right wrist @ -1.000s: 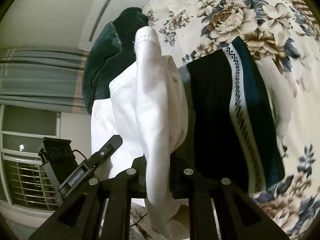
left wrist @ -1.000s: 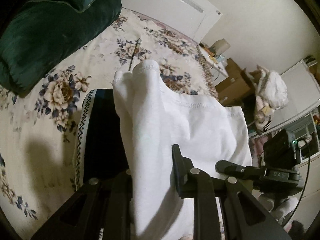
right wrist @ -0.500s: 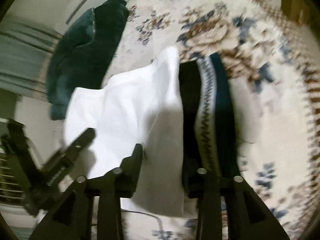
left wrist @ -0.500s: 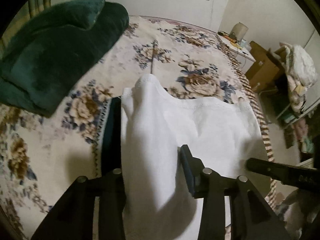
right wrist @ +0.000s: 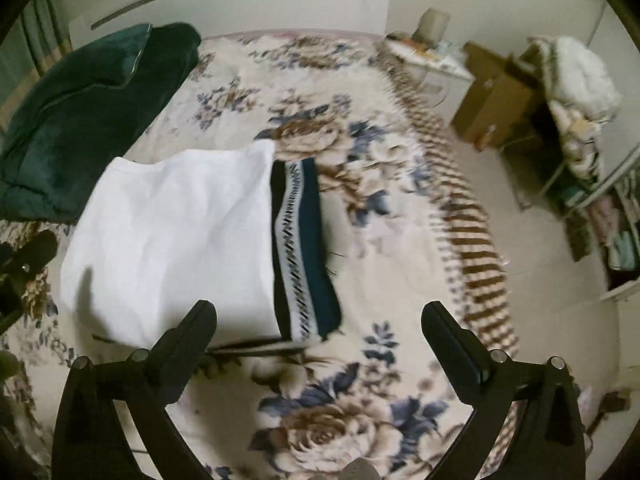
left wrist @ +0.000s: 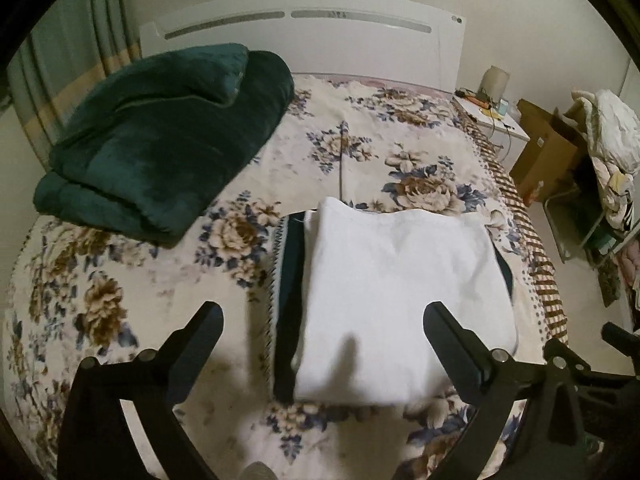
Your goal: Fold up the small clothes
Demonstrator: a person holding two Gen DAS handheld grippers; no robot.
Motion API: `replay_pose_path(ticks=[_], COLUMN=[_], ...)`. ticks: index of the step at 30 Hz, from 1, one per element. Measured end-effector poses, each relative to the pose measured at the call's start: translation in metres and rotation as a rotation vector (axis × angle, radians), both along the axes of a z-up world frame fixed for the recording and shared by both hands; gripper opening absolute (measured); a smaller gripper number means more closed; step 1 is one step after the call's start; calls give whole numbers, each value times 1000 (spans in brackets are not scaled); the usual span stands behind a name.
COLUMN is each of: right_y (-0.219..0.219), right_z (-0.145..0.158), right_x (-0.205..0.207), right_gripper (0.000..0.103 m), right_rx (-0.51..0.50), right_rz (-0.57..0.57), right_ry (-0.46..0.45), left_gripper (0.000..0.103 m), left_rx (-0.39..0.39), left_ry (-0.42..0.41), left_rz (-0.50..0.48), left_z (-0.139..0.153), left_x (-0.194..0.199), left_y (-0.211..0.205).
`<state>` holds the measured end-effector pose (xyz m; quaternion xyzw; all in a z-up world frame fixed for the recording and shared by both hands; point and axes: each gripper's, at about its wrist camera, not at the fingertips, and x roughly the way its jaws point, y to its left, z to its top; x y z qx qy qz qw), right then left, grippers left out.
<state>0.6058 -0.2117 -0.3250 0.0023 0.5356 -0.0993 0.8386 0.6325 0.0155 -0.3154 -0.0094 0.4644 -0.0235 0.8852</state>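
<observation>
A folded white garment lies flat on a folded dark garment with a patterned white stripe, on the flowered bedspread. It also shows in the right wrist view, with the dark garment sticking out on its right. My left gripper is open and empty, hovering just above the near part of the white garment. My right gripper is open and empty, near the front right corner of the pile.
A folded dark green blanket lies at the bed's far left near the white headboard. The bed's striped edge runs along the right. Beyond it stand a nightstand, cardboard boxes and a rack with laundry.
Both grippers let go of the white garment and opened. It dropped flat onto the dark garment, and both grippers pulled back and up from it.
</observation>
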Motion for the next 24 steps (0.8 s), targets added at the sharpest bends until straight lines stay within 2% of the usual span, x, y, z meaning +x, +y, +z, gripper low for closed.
replay_pose_path(ticks=[6, 16, 20, 24], right_y=[10, 28, 37, 44], right_z=[72, 210, 267, 309], right_x=[-61, -188, -247, -298], right_gripper=[103, 103, 103, 103], right_rx=[-49, -67, -93, -94], right_rz=[-26, -42, -40, -39], right_ry=[-91, -240, -308, -360], left_gripper=[103, 103, 103, 103], left_rx=[-13, 12, 10, 8], left_ry=[-26, -129, -153, -173], left_rz=[9, 18, 12, -4], left_z=[52, 160, 191, 216], left_x=[-52, -171, -210, -247], left_y=[6, 8, 9, 8])
